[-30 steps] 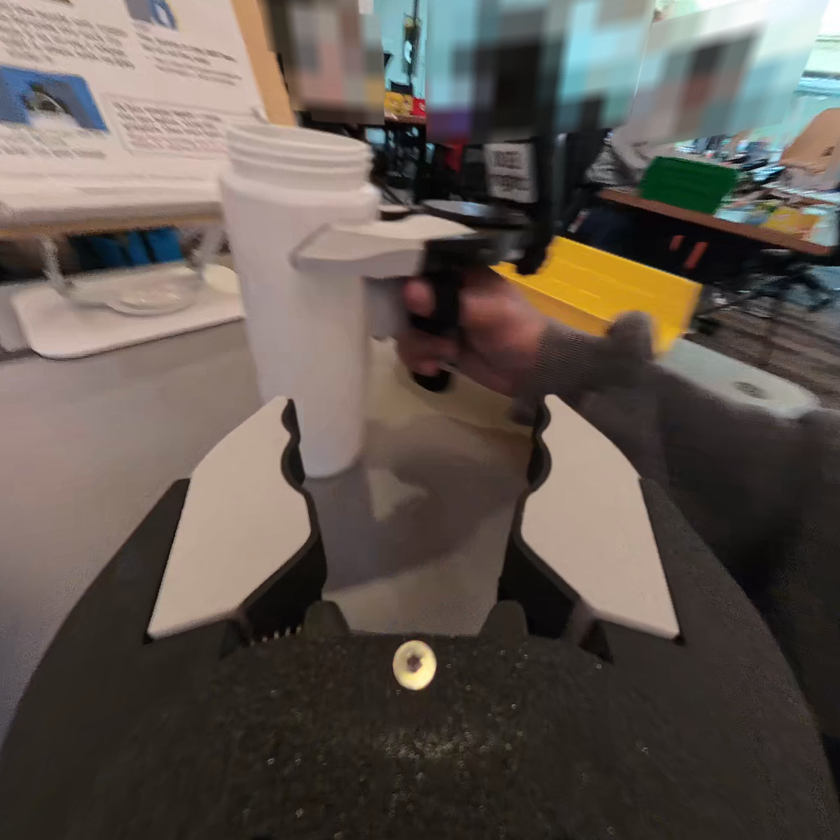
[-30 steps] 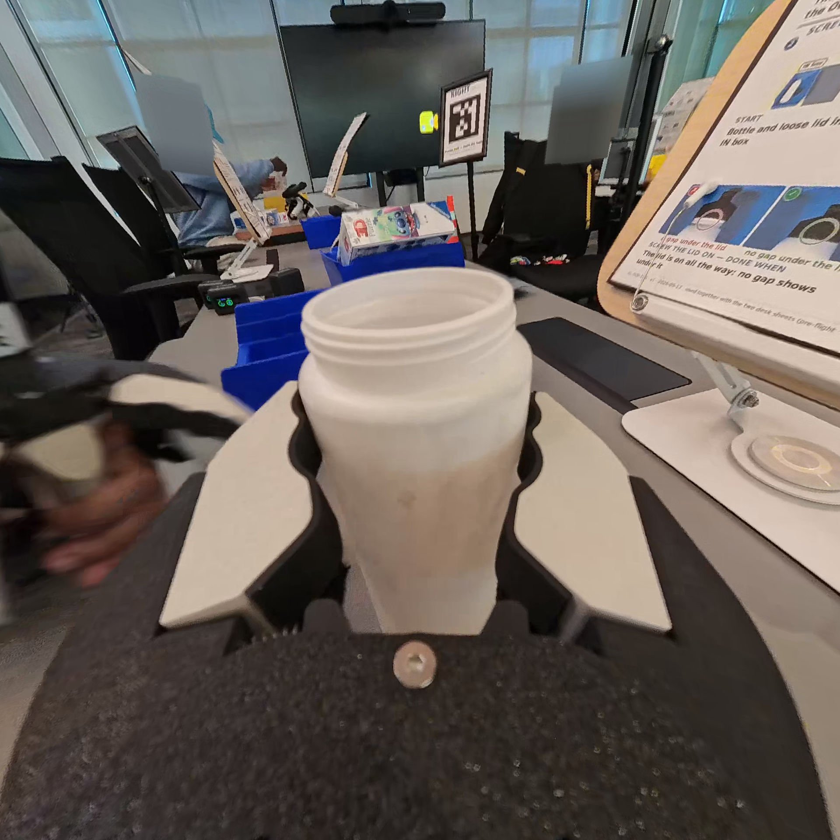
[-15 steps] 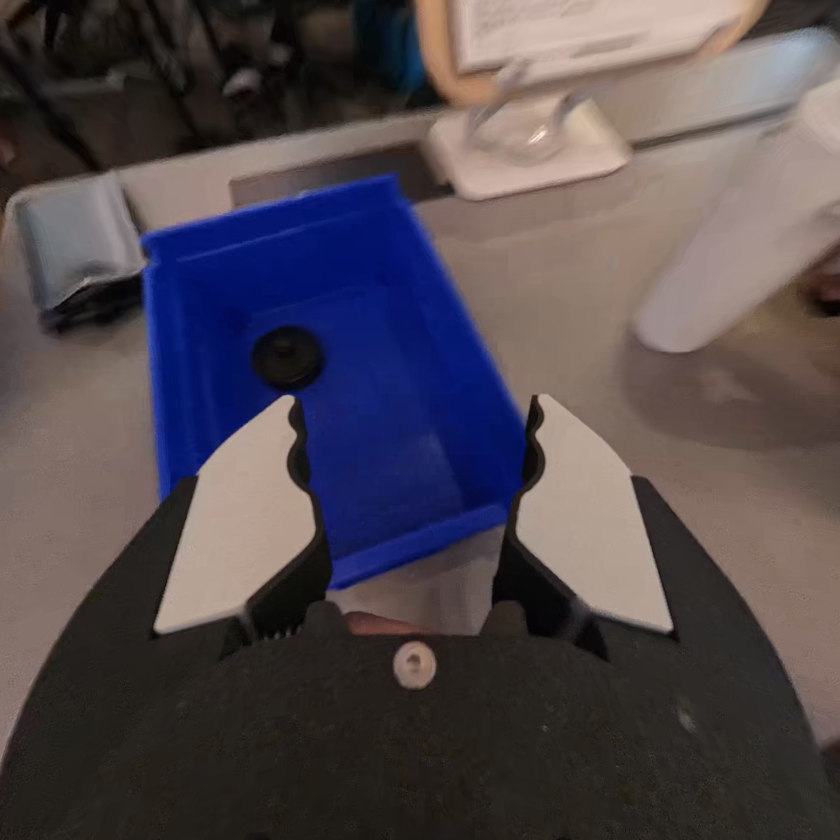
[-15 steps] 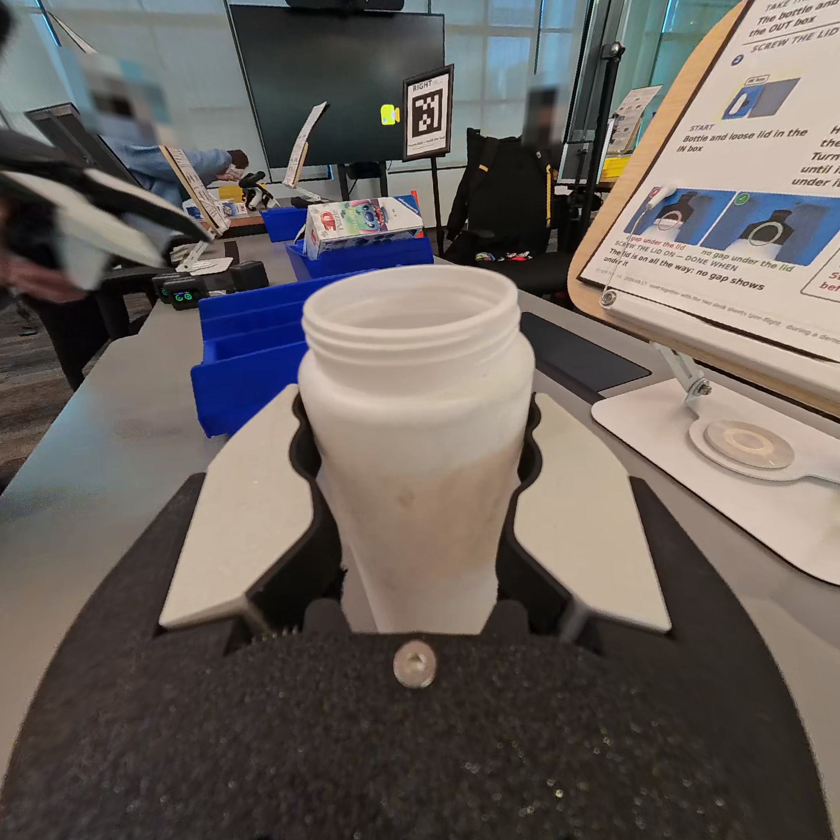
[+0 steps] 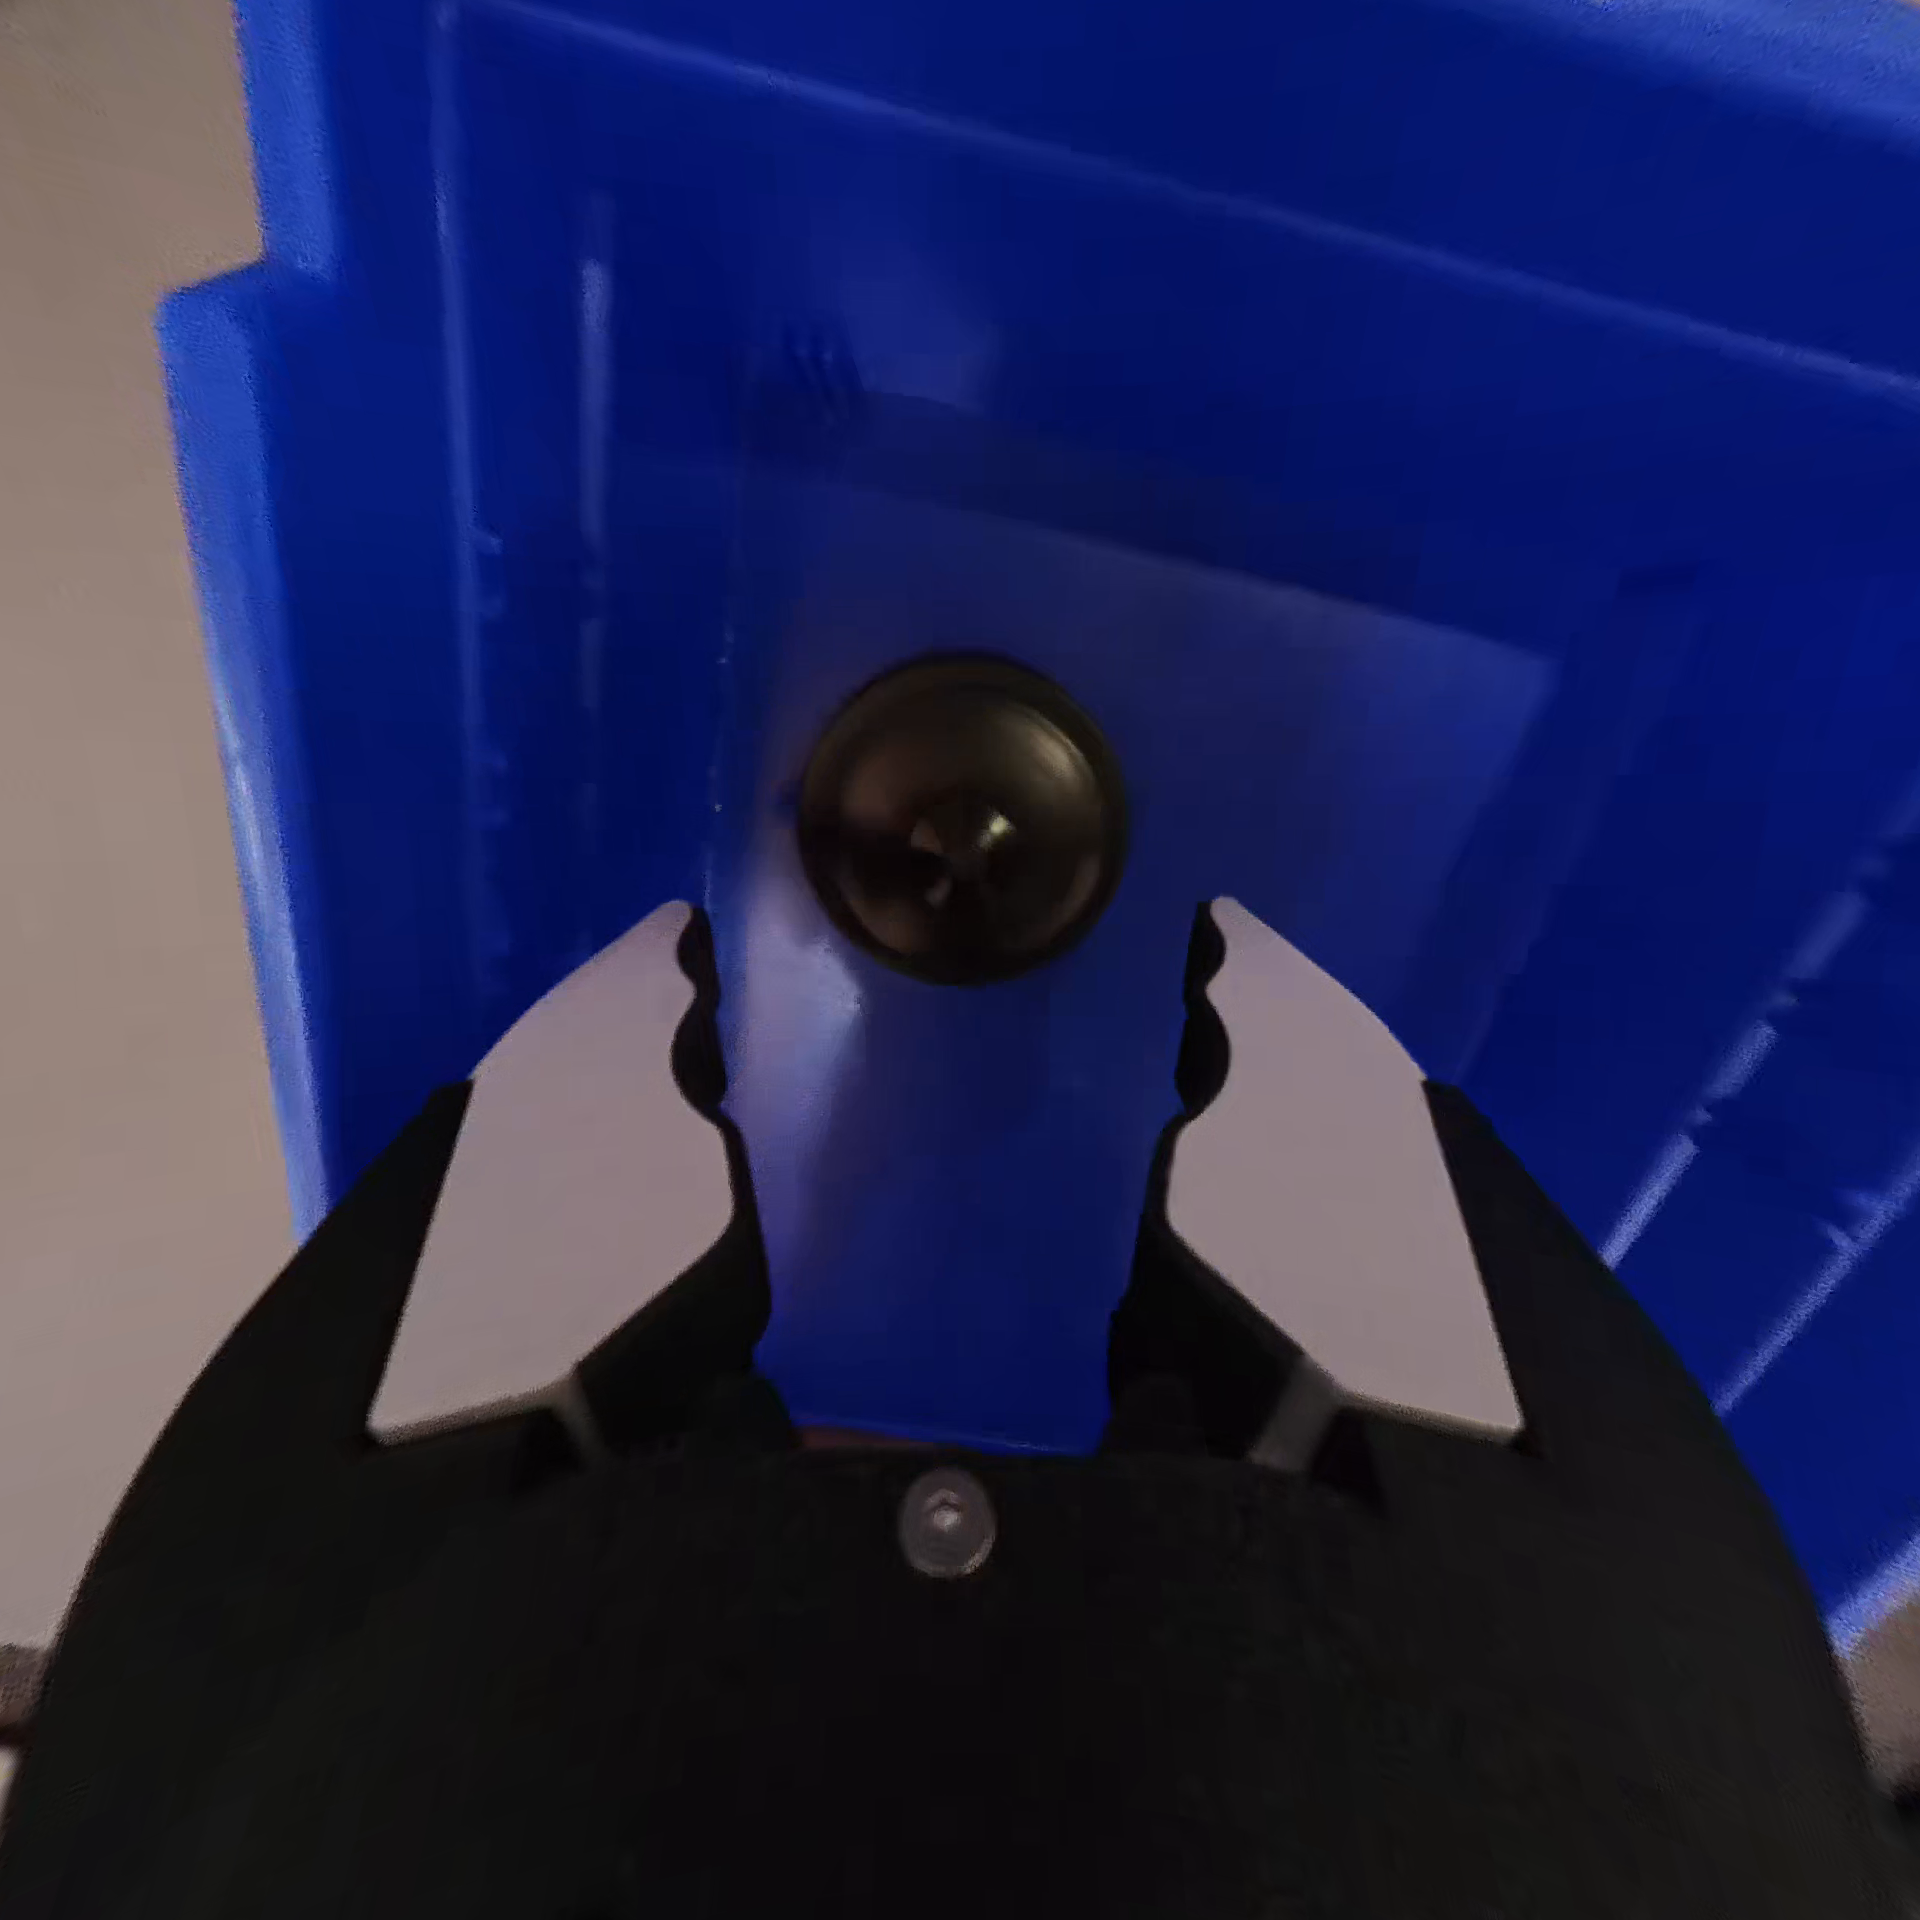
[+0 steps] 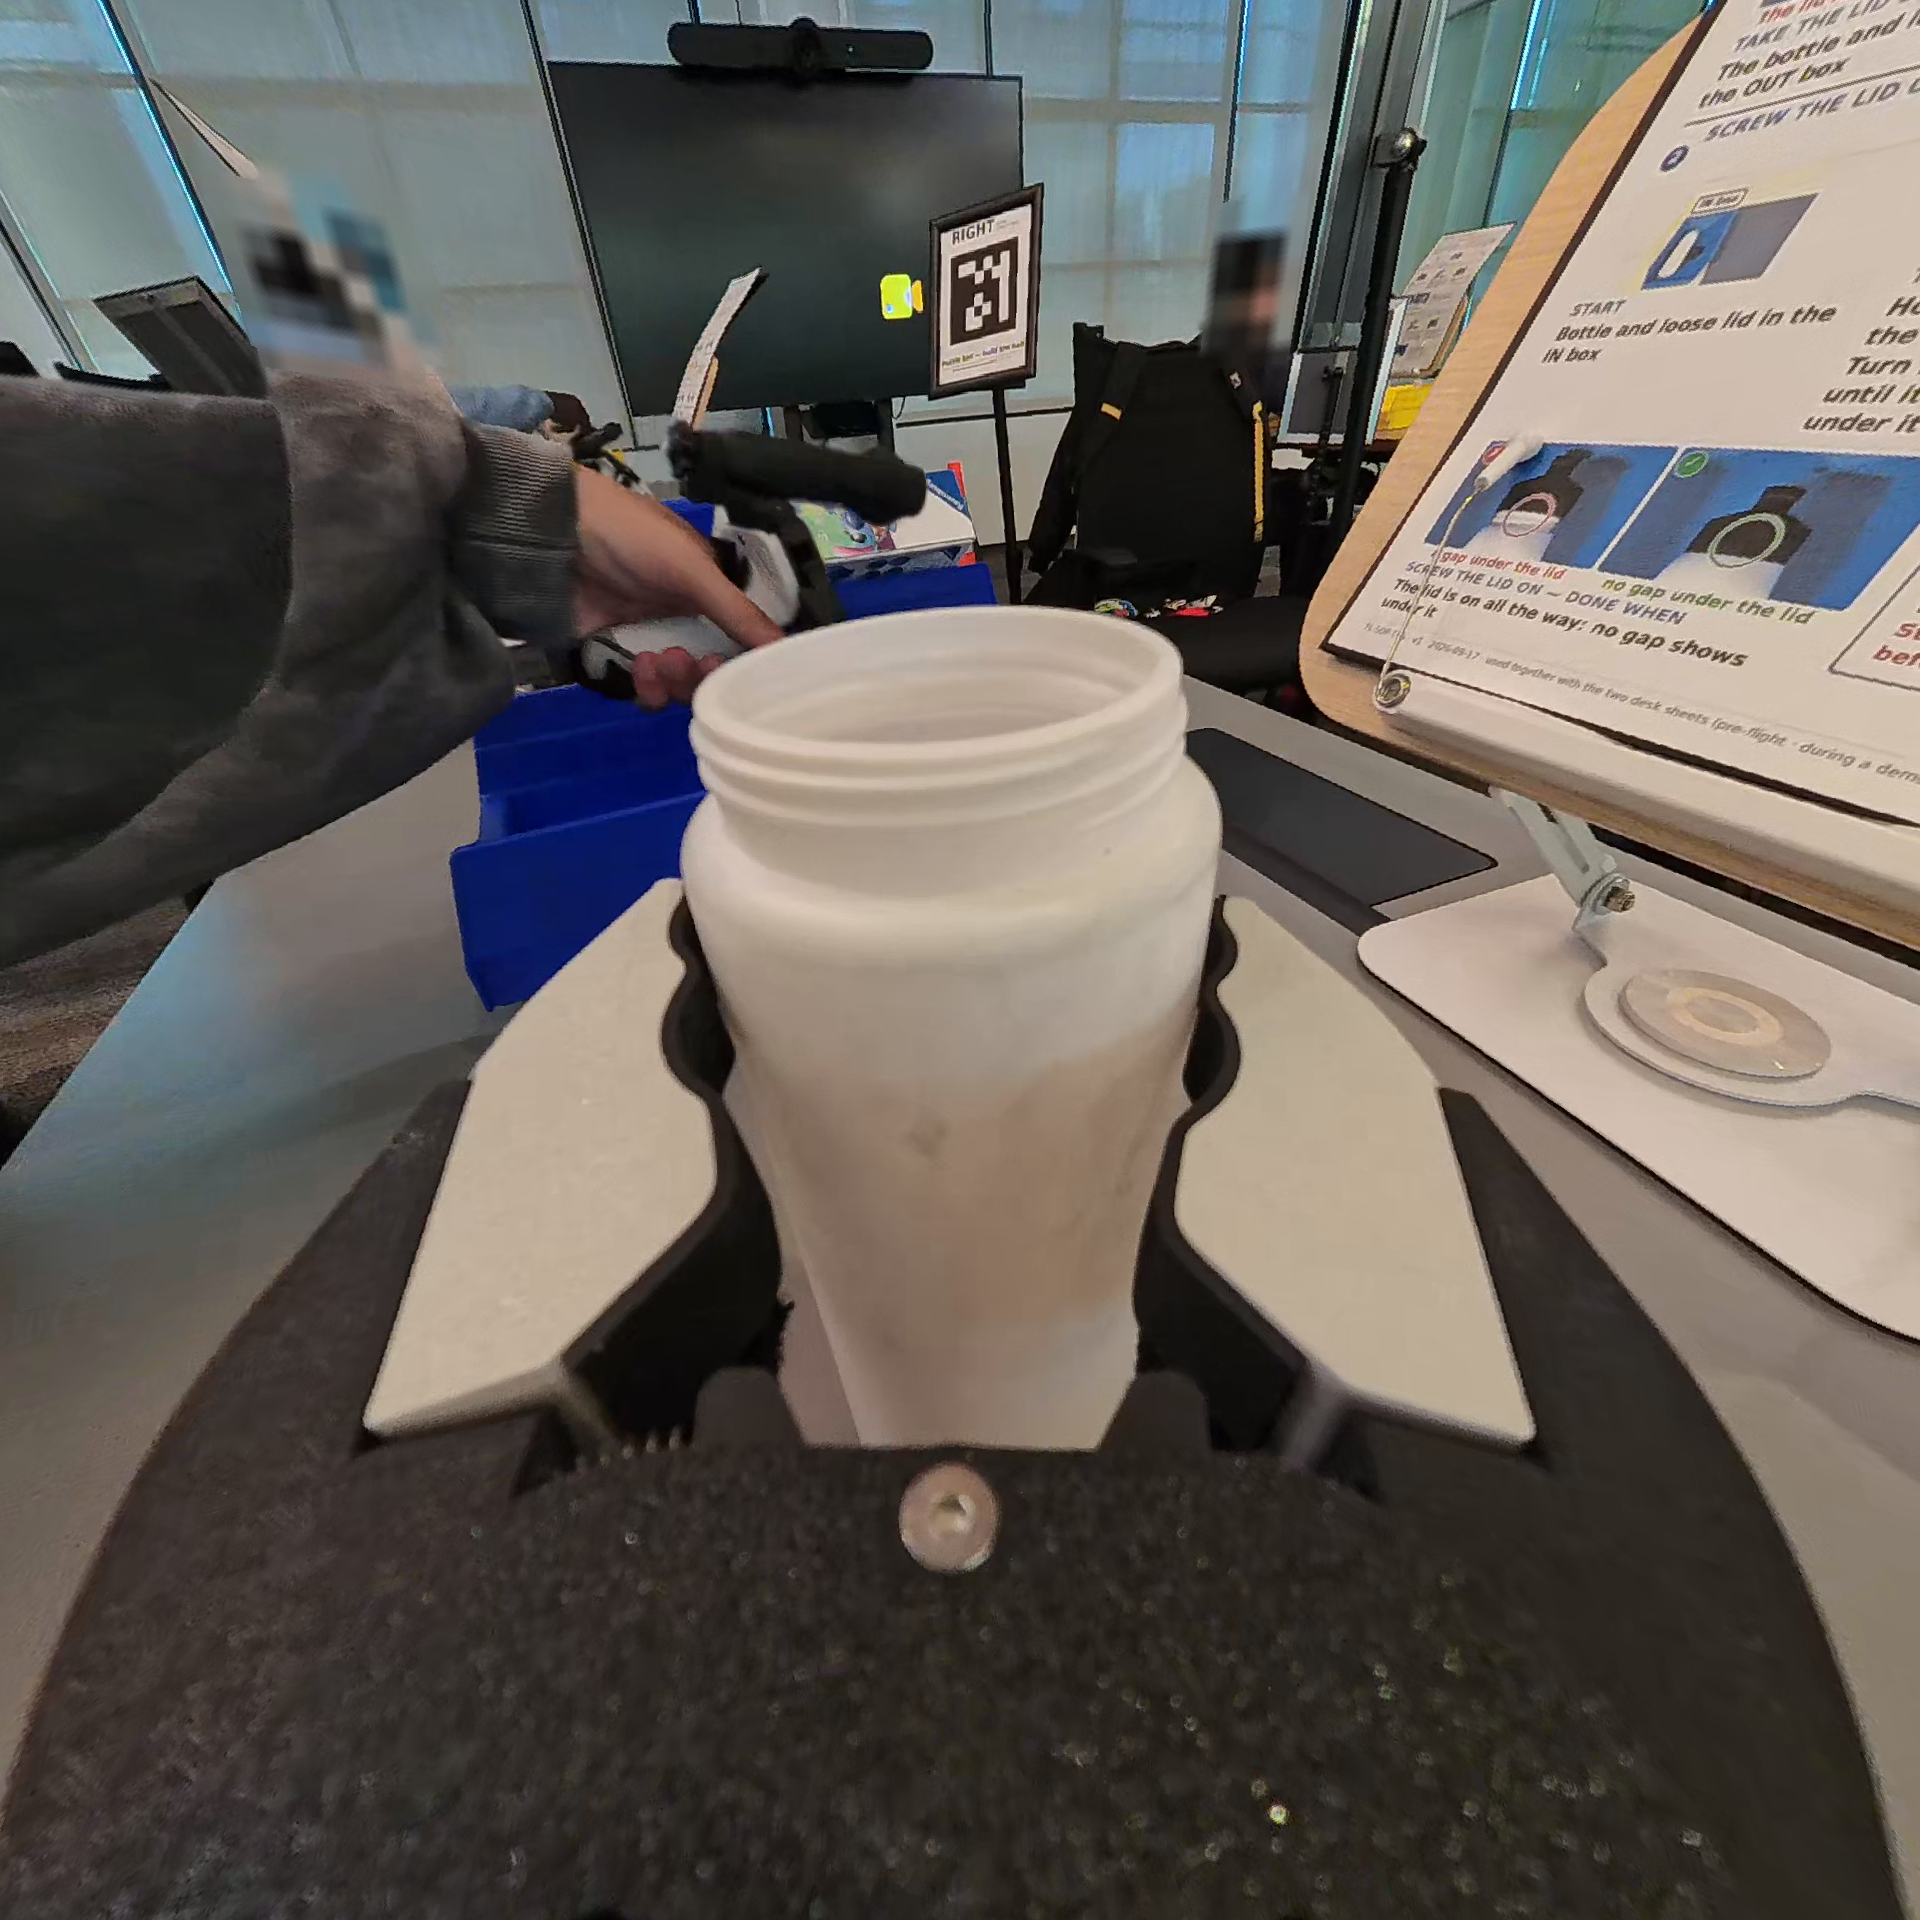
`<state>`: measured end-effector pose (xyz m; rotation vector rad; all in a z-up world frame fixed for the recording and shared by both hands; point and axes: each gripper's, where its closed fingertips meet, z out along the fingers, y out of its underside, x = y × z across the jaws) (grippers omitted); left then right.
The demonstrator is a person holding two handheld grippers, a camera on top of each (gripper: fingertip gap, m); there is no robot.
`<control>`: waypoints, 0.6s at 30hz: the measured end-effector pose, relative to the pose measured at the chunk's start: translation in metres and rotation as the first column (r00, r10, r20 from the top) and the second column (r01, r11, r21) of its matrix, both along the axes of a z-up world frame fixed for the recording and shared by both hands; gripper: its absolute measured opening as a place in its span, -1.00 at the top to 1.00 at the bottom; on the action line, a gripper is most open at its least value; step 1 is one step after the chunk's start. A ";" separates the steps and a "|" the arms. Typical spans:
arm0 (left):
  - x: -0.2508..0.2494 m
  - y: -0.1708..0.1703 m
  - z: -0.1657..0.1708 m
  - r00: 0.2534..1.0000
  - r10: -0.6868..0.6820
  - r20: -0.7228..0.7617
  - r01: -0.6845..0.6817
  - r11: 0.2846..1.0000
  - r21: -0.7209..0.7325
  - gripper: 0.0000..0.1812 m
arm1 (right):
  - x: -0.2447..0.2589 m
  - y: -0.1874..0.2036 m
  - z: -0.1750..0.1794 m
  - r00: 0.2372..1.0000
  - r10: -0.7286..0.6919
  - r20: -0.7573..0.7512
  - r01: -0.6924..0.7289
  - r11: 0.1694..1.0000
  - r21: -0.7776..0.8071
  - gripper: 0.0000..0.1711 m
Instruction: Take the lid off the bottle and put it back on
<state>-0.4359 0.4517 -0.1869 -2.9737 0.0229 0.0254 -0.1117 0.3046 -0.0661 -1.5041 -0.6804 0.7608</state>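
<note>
Inside blue bin: black lid; bottle uncapped.

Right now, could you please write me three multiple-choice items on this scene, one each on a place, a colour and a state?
1. Where does the lid lie?
A. on the bottle's neck
B. on the floor of the blue bin
C. on the grey table beside the bin

2. What colour is the bottle?
A. white
B. yellow
C. blue

3. How does the left hand-held gripper stand?
A. shut on the lid
B. shut on the bottle
C. open, with the lid just beyond its fingertips

Answers:
1 B: the left wrist view shows the dark round lid resting inside the bin.
2 A: the right wrist view shows a white bottle, its threaded mouth uncapped, clamped in the right hand-held gripper.
3 C: blue bin floor shows between the spread fingers, and nothing is held.
</note>
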 end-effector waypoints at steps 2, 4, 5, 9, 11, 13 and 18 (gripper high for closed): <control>-0.003 0.002 -0.007 1.000 0.019 -0.019 -0.020 1.000 -0.015 0.06 | 0.000 0.000 0.000 1.000 0.000 0.001 0.000 1.000 0.000 -0.02; -0.002 0.005 -0.013 1.000 0.029 -0.011 -0.029 0.999 -0.022 0.07 | 0.000 0.000 0.000 1.000 0.000 0.001 0.000 1.000 -0.001 -0.02; -0.001 0.006 -0.016 0.999 0.032 -0.002 -0.032 0.999 -0.026 0.08 | 0.000 0.000 0.000 1.000 0.000 0.001 0.000 1.000 -0.001 -0.02; 0.007 0.002 -0.026 0.999 0.016 0.035 -0.014 0.998 -0.058 0.24 | 0.000 0.000 0.000 1.000 0.001 -0.003 -0.001 1.000 0.000 -0.02; 0.011 0.000 -0.023 0.997 -0.044 0.060 0.048 0.997 -0.055 0.24 | 0.000 0.000 0.000 1.000 0.001 -0.004 -0.001 1.000 0.000 -0.02; 0.014 0.000 -0.011 0.992 -0.102 0.070 0.104 0.994 -0.028 0.24 | 0.000 0.000 0.000 1.000 0.001 -0.004 -0.001 1.000 0.000 -0.02; 0.070 -0.011 0.083 0.889 -0.449 0.087 0.435 0.889 0.144 0.24 | -0.001 0.000 0.000 1.000 0.001 -0.004 -0.001 1.000 0.001 -0.02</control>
